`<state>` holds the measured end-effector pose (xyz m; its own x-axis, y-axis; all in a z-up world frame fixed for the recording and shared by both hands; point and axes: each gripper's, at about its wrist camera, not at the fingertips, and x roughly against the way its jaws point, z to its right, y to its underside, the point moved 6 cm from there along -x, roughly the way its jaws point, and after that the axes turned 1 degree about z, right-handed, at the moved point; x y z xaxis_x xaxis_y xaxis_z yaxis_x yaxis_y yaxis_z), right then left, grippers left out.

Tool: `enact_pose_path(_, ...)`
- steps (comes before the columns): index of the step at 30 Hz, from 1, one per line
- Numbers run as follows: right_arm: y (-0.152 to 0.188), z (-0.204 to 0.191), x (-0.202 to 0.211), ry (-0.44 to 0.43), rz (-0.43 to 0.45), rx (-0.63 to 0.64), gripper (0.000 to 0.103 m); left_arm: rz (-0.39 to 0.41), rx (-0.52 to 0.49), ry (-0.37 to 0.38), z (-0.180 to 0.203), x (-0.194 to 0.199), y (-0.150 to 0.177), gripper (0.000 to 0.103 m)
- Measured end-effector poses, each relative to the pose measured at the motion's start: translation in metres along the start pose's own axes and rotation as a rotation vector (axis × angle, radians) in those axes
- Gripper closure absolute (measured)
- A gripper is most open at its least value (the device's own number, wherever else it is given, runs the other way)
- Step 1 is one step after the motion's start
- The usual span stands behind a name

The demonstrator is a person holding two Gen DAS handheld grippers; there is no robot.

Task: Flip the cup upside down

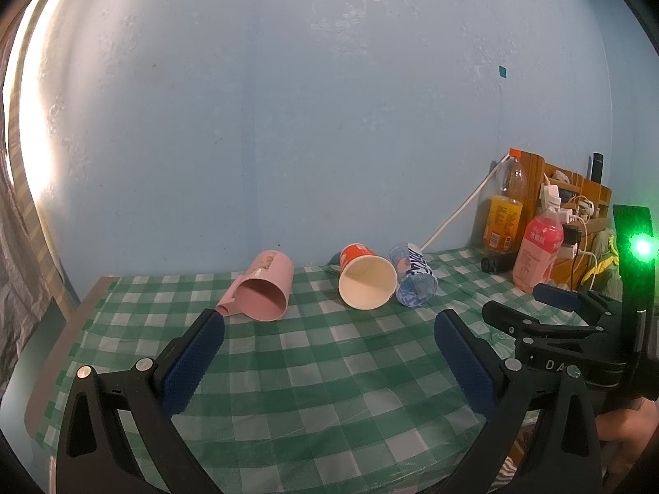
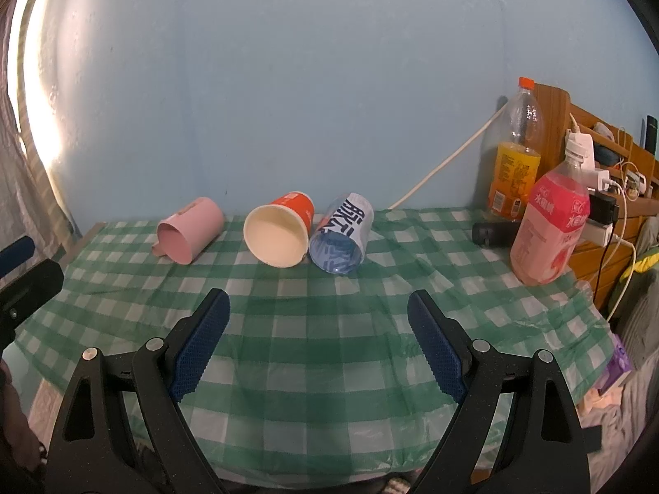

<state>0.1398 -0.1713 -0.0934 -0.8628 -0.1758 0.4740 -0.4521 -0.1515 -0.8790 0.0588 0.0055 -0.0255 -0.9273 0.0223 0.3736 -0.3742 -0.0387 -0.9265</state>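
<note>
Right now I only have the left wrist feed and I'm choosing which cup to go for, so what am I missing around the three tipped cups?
Observer: The right gripper is open and holds nothing, lined up in front of the orange paper cup.
Operator: Is that cup touching the blue printed one?
Observer: In the right wrist view the clear blue printed cup lies right against it, with no visible gap.
Operator: And the pink mug?
Observer: The pink mug lies apart, tablecloth showing between it and the paper cup.
</note>
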Motion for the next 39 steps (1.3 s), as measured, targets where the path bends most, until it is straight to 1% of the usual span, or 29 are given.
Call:
enact_pose_path(32, 0.004, 0.000, -0.008, -0.002, -0.032, 0.005, 0.015, -0.005, 0.005, -0.004, 0.000, -0.001, 0.002, 0.000)
enact_pose_path(39, 0.003, -0.004, -0.015, -0.014, -0.054, 0.009, 0.015, -0.026, 0.024, -0.010, -0.005, -0.013, 0.003, 0.000)
